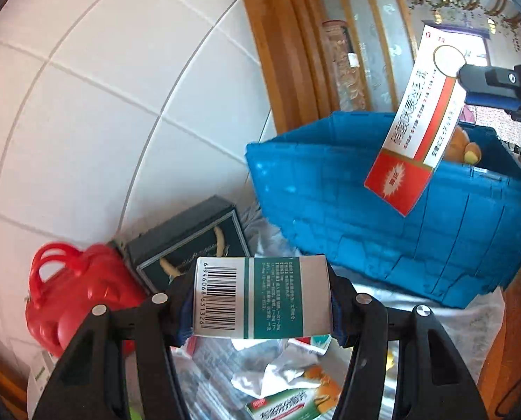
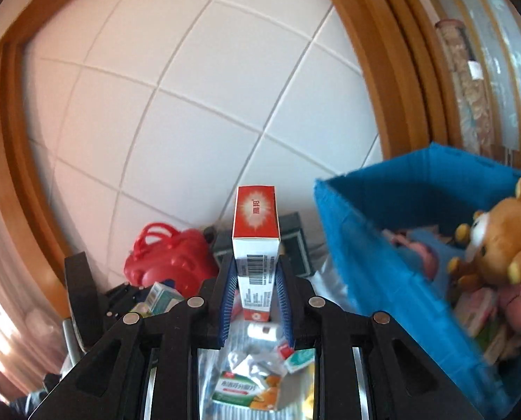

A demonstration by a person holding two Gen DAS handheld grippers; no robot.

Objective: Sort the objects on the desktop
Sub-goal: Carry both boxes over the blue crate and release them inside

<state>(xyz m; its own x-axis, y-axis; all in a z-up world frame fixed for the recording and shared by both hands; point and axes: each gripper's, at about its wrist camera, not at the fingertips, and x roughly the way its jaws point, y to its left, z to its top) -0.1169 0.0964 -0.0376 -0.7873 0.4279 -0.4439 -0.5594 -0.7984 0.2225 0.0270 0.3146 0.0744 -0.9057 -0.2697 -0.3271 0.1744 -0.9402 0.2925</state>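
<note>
My left gripper (image 1: 262, 301) is shut on a white and green medicine box (image 1: 262, 297) with a barcode, held above the desk clutter. My right gripper (image 2: 255, 290) is shut on a tall red and white medicine box (image 2: 256, 241); in the left wrist view that box (image 1: 417, 122) hangs in front of the blue storage bin (image 1: 382, 217), held from the right. The bin (image 2: 382, 245) holds a brown plush bear (image 2: 498, 241) and other toys.
A red plastic basket (image 1: 68, 297) and a dark gift box (image 1: 190, 241) stand against the white tiled wall. Loose medicine packets, including a green and orange box (image 2: 246, 390), lie on foil below both grippers. A wooden door frame (image 1: 277, 52) rises behind the bin.
</note>
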